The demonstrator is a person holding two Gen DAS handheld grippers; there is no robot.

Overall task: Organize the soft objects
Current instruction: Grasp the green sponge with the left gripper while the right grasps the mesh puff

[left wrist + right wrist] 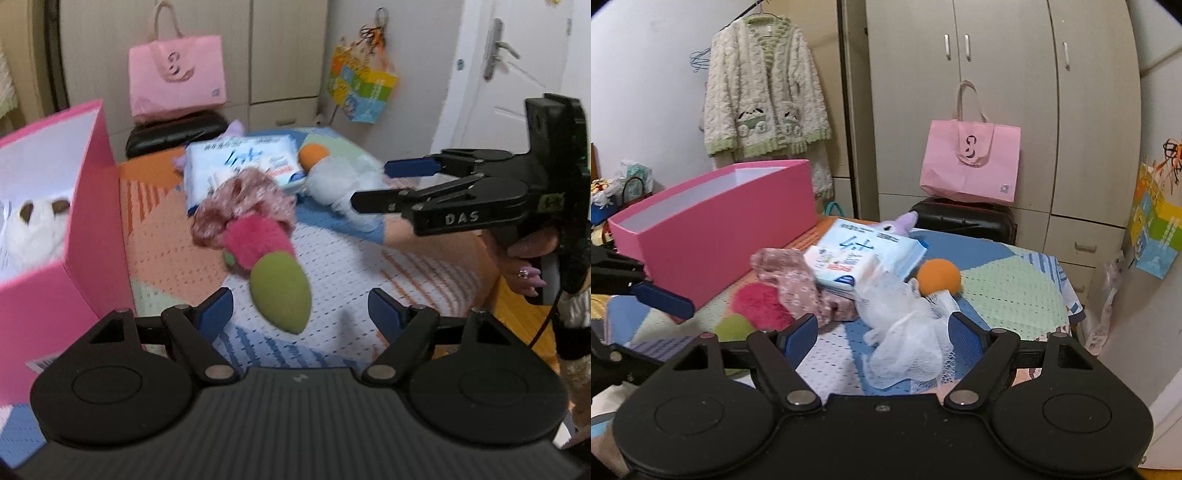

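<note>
The left gripper [301, 308] is held wide open, with nothing in it. The green sponge [280, 291] is seen between its jaws, lying on the bed cover [351, 273]. The right gripper [882, 334] is spread wide too, with the white mesh puff [905, 332] between its jaws, by the right one.

Open right claw [882, 334] straddles white mesh pouf [905, 332].
</note>
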